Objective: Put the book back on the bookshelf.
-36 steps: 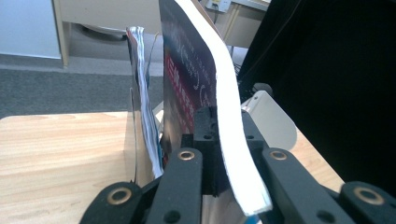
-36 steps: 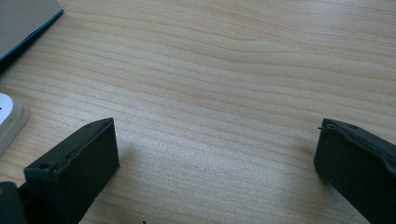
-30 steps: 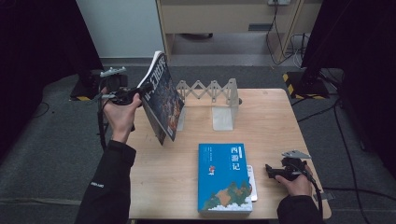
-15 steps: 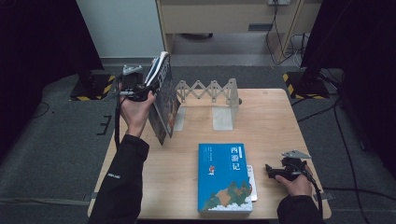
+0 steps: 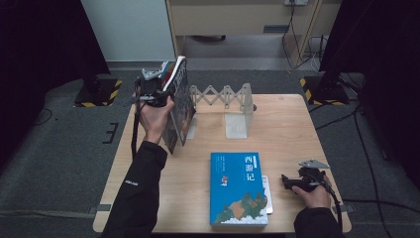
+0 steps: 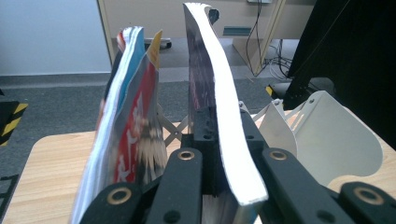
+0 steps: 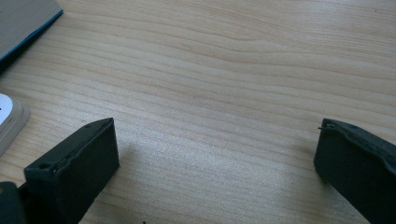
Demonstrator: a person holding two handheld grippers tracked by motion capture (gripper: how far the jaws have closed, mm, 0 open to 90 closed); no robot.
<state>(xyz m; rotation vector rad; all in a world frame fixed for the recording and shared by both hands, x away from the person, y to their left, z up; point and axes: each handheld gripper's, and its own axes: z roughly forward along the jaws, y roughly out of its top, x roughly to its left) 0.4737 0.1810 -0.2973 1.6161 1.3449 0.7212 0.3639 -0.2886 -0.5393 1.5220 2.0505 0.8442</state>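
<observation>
A thick book with a colourful cover stands nearly upright at the table's left, just left of the rack. My left gripper is shut on its top edge. In the left gripper view the jaws clamp the white-edged block of pages, while a red and blue part splays off to the left. A blue book lies flat near the front edge. My right gripper rests on the wood to the right of it, open, with only bare table between its jaws.
An expandable lattice rack with white bookends stands at the table's far middle; one bookend is close on the held book's right. A white item peeks from under the blue book. The wooden table lies open at the right.
My left gripper has carried the colourful book rightward and away from the person, toward the rack, and turned it more upright. The right gripper has stayed put.
</observation>
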